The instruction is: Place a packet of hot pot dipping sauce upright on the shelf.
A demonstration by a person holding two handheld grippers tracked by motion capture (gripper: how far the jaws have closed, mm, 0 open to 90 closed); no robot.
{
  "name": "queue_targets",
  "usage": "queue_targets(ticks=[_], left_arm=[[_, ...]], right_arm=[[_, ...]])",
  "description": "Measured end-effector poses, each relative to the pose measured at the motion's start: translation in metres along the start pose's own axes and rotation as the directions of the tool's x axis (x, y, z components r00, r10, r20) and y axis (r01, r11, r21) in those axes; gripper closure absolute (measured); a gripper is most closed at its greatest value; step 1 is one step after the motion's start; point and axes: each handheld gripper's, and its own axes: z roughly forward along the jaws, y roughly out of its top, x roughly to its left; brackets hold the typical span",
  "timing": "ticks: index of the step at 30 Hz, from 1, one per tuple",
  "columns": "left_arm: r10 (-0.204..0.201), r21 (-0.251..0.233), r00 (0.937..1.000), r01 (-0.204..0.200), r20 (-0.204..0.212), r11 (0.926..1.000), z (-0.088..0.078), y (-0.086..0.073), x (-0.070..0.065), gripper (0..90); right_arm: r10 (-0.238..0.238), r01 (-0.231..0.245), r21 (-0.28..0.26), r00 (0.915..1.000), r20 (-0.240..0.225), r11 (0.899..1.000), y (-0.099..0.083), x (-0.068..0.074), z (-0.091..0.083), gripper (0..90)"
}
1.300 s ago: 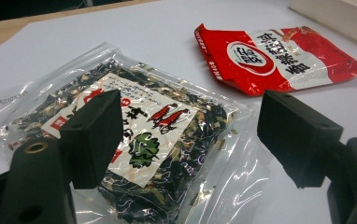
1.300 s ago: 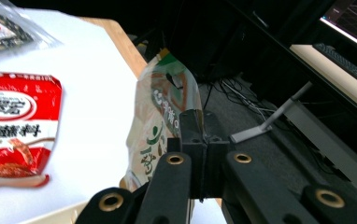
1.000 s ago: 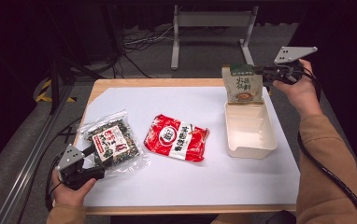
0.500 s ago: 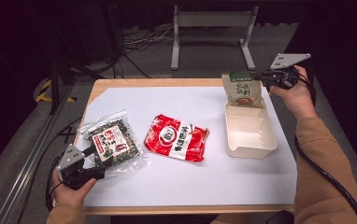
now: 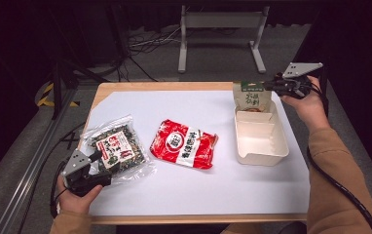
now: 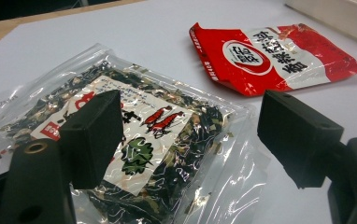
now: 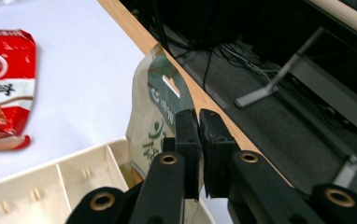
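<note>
While the left tongs [image 5: 98, 155] rest low at the near left of the tabletop [image 5: 223, 195], their jaws stand spread apart and hold nothing. In the left gripper view the clear bag of dried greens [image 6: 134, 140] lies flat just beyond and partly between the two black jaws, not pinched. Next out, near the middle of the white sheet, a red snack packet [image 5: 184, 144] lies flat, apart from the clear bag. To the right sits a cream tray [image 5: 262, 155] with a divider across its far part. At the far end of that tray a green and beige pouch [image 5: 252, 95] stands upright, its lower end down in the tray's far compartment. The right tongs [image 5: 267, 84] meet the pouch at its top right edge; in the right gripper view the jaws are nearly together with the pouch's edge between them, having just eased open slightly. Beyond the tabletop, a grey stand [image 5: 220, 29] on the floor.
</note>
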Motion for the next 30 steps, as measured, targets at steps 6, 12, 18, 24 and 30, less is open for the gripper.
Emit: queue_targets(ticks=[6, 12, 18, 24, 30], left_arm=[[0.002, 0.000, 1.0000, -0.002, 0.008, 1.0000, 0.003, 0.002, -0.001, 23.3], [0.010, 0.001, 0.9998, -0.010, 0.015, 1.0000, 0.006, 0.004, -0.001, 23.3], [0.011, 0.002, 0.9998, -0.011, 0.019, 0.9999, 0.008, 0.004, -0.001, 23.3], [0.006, 0.005, 0.9996, -0.006, 0.027, 1.0000, 0.009, 0.005, -0.001, 22.8], [0.014, 0.007, 0.9992, -0.014, 0.037, 0.9999, 0.013, 0.007, -0.001, 22.6]], right_arm=[[0.024, -0.024, 0.023, 0.9994, 0.024, 0.999, -0.011, -0.002, -0.007, 83.6], [0.034, -0.035, 0.023, 0.9986, 0.040, 0.999, -0.010, -0.001, -0.011, 76.7], [0.098, -0.098, 0.002, 0.9935, 0.058, 0.995, -0.007, -0.001, -0.015, 51.5], [0.149, -0.146, -0.035, 0.9847, 0.090, 0.989, -0.004, 0.000, -0.018, 38.4], [0.177, -0.172, -0.051, 0.9773, 0.117, 0.984, 0.007, 0.011, -0.027, 34.4]])
